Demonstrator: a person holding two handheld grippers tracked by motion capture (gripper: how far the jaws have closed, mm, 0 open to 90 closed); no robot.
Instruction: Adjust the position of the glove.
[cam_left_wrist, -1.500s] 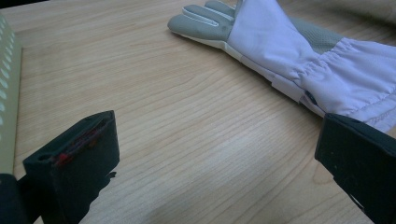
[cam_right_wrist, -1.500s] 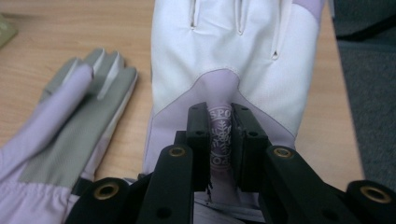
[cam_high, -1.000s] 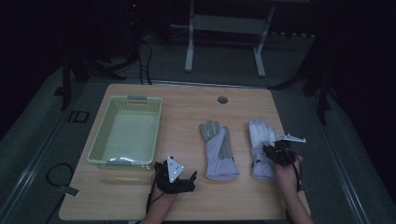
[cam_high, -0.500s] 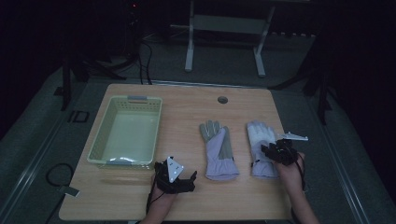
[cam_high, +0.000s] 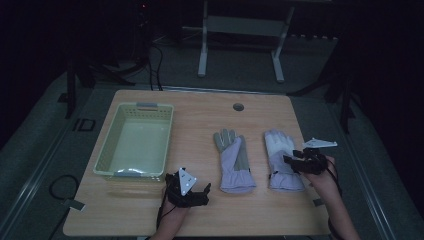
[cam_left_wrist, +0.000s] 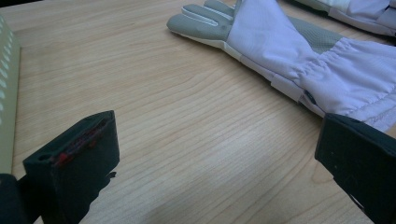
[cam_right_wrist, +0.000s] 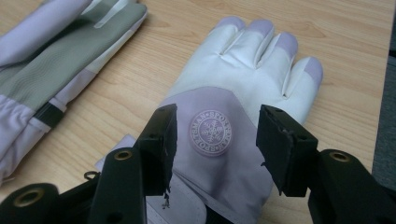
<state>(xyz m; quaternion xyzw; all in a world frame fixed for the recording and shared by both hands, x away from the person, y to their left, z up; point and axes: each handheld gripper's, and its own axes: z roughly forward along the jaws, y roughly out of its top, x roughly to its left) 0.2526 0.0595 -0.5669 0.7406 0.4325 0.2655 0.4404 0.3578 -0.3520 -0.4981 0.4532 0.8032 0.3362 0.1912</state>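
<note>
Two lavender gloves lie flat on the wooden table (cam_high: 200, 107). The left glove (cam_high: 233, 160) (cam_left_wrist: 299, 60) (cam_right_wrist: 56, 60) shows grey fingers and a grey panel. The right glove (cam_high: 281, 157) (cam_right_wrist: 243, 79) is white-fingered with a round snowflake badge. My right gripper (cam_high: 295, 162) (cam_right_wrist: 215, 140) hovers just over that glove's back, open, jaws on either side of the badge. Near the table's front edge my left gripper (cam_high: 190, 192) (cam_left_wrist: 215, 168) stands open over bare wood, left of the grey-fingered glove's cuff.
A pale yellow-green plastic basket (cam_high: 112, 150) sits on the table's left half; its wall (cam_left_wrist: 7, 93) runs along the left edge of the left gripper view. A round cable hole (cam_high: 238, 107) lies near the far edge. A metal stand (cam_high: 240, 45) stands behind the table.
My right gripper has shifted slightly left and forward over the white-fingered glove. The left gripper has stayed put.
</note>
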